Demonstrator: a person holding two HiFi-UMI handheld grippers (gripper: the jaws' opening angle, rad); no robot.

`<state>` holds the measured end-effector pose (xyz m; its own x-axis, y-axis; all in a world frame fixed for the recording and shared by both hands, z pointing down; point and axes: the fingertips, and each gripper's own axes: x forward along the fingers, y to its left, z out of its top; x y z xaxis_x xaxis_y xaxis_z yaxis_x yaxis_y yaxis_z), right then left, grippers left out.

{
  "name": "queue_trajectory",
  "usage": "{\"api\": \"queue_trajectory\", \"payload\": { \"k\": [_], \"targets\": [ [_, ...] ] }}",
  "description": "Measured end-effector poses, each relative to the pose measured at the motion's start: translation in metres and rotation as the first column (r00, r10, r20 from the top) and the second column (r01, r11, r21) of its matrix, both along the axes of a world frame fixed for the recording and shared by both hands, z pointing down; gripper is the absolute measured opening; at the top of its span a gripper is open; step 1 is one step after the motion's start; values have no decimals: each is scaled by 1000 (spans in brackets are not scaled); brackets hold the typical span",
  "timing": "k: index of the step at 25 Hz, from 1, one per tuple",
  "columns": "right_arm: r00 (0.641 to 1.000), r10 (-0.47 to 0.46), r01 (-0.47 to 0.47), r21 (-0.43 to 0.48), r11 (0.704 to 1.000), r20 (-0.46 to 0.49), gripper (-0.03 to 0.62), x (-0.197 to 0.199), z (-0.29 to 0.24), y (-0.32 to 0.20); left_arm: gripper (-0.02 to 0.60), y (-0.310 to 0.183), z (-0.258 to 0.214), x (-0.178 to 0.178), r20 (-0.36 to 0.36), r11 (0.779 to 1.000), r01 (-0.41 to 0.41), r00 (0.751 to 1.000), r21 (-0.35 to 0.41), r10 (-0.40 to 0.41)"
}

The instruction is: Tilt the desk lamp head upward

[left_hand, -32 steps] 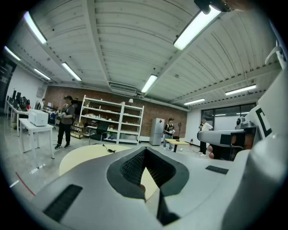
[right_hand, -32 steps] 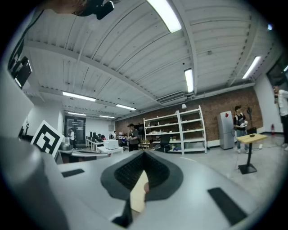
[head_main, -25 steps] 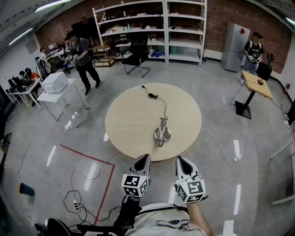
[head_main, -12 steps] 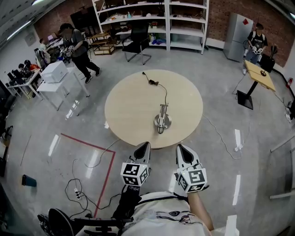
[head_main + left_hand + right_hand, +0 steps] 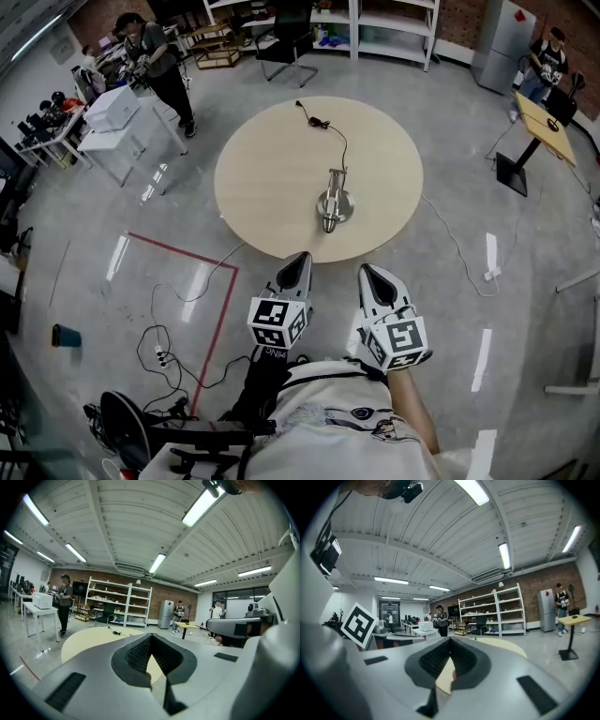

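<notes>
Head view: left hand-held gripper (image 5: 299, 260) and right hand-held gripper (image 5: 368, 273), both closed and empty, hang at the table (image 5: 262, 187) edge.

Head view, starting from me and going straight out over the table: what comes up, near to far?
Left hand-held gripper and right hand-held gripper, side by side → table → lamp → cord → chair
</notes>
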<state>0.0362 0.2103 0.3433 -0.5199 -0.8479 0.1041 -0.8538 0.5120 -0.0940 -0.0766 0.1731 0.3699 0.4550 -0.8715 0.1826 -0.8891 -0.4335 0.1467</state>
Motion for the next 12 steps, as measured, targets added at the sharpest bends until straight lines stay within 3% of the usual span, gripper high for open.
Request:
{"api": "queue_trajectory", "payload": {
  "k": [12],
  "targets": [
    [996, -93, 93, -81, 992, 6, 3, 10, 35, 1, 2, -4, 35, 4, 14, 995, 56, 998, -81, -55]
  ]
}}
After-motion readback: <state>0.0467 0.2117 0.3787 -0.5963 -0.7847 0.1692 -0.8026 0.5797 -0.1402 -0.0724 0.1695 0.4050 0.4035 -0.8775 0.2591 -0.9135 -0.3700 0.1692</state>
